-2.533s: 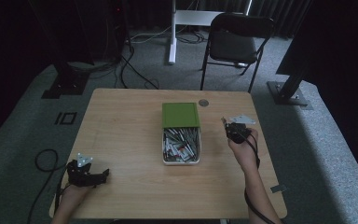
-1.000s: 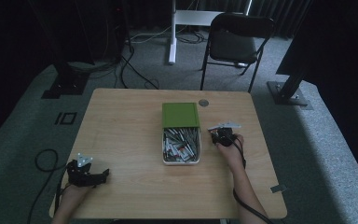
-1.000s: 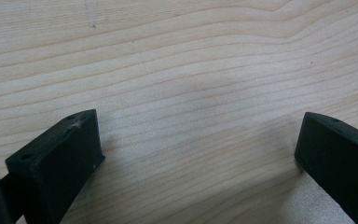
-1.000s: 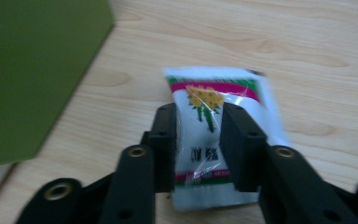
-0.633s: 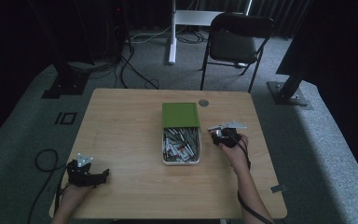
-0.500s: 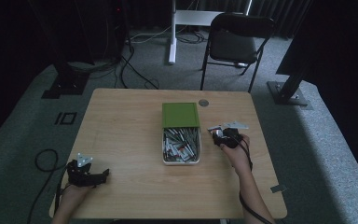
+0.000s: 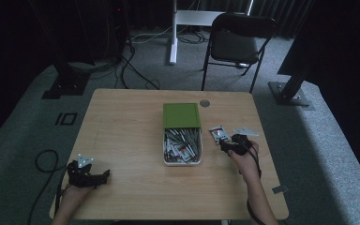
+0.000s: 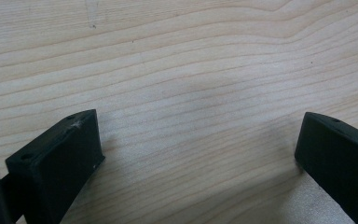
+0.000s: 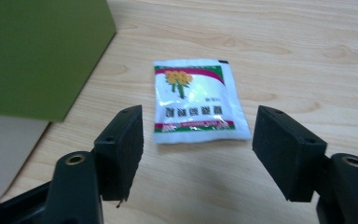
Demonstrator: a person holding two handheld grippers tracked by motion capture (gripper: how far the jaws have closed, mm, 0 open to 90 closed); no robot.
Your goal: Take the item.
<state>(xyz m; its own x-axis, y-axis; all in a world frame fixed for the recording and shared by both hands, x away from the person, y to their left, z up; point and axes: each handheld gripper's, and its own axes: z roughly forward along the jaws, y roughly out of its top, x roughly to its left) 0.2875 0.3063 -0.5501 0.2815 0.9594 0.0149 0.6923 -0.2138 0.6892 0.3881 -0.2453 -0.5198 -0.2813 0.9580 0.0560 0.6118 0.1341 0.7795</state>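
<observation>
A white sachet [image 9: 196, 100] with a green and red print lies flat on the wooden table [image 7: 122, 126], just right of the box, also seen as the sachet [image 7: 217, 133] from above. My right gripper [image 9: 199, 135] points at it from just behind; its jaws have just been opening and stand apart, touching nothing. From above, the right gripper [image 7: 228, 143] sits right of the white tray [image 7: 198, 151] of several sachets. The green lid [image 7: 182, 116] covers the tray's far half. My left gripper [image 7: 88, 174] rests open at the table's near left corner, over bare wood [image 8: 196, 84].
The green lid [image 9: 37, 51] fills the left of the right gripper view. A small round grommet [image 7: 204, 102] sits in the tabletop behind the box. A folding chair [image 7: 236, 42] stands beyond the far edge. Cables lie on the carpet at left.
The right gripper has drawn back a little to the right, away from the tray, and its jaws have opened, leaving the sachet on the table. The left gripper has stayed put.
</observation>
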